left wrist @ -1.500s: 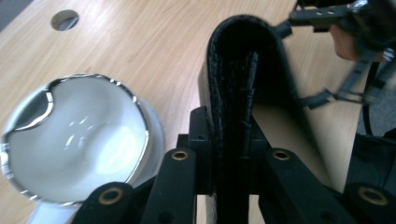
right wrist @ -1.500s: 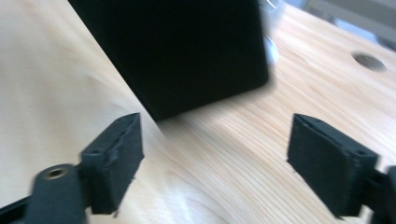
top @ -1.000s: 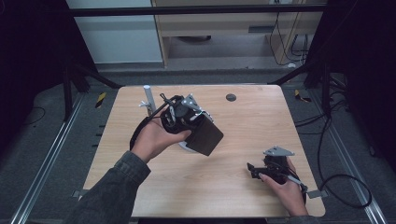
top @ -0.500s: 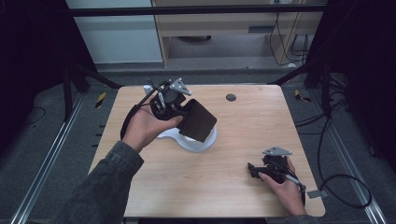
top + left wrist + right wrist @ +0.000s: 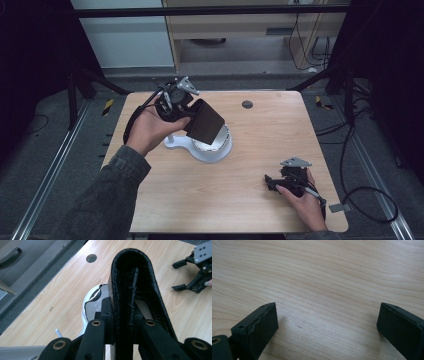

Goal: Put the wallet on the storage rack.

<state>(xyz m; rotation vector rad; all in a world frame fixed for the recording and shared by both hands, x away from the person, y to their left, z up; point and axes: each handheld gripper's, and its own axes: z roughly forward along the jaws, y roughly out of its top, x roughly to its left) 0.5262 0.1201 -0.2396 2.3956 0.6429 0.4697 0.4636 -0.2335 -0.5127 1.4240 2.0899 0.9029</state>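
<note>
Left gripper (image 5: 192, 117): held in the person's left hand (image 5: 150, 131) above the far-left part of the table; jaws pinched on the black wallet, one pad on each outer face

Black wallet (image 5: 205, 122): folded, textured leather; clamped near its open edge, fold pointing away from the gripper; tilted, hanging off the table surface directly over the white scale; in the left gripper view (image 5: 135, 285) the fold faces the camera with a seam line running down its inside

White scale (image 5: 207, 147): round shiny weighing plate on a white base with a short neck toward the left; sits flat on the table, partly covered by the wallet above it; whether the wallet touches the plate cannot be told

Right gripper (image 5: 275, 182): in the person's right hand (image 5: 305, 200), near the right front corner, low on the table; jaws spread wide with bare wood between the pads (image 5: 257, 327); well apart from the wallet and scale

Table (image 5: 280, 130): light wood; small round dark grommet (image 5: 247, 104) near the far edge, beyond the scale
</note>
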